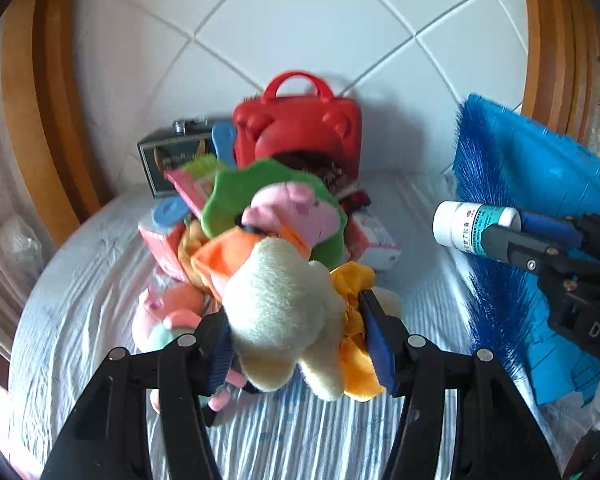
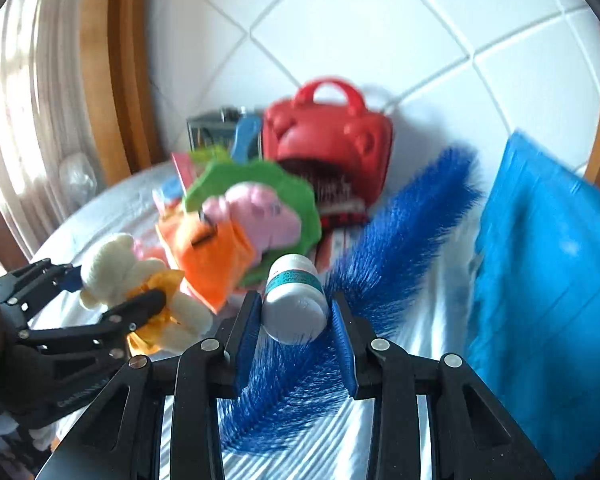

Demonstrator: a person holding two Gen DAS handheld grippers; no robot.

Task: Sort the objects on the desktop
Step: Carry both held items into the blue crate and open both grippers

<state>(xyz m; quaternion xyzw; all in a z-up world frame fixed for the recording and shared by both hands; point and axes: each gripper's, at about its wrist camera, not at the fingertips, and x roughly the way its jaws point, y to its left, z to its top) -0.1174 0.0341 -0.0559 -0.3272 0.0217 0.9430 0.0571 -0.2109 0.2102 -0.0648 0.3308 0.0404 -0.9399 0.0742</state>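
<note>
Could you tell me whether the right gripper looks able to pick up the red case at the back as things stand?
Probably not: the right gripper is shut on a white bottle, and the plush pile lies before the red case.

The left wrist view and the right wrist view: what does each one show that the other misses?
Only the left wrist view shows a small pink plush lying under the left gripper, and a pale box right of the toy pile. Only the right wrist view shows the bottle's base end-on. Both show the cream plush held by the left gripper, the white bottle in the right gripper, the red case and blue brush.
</note>
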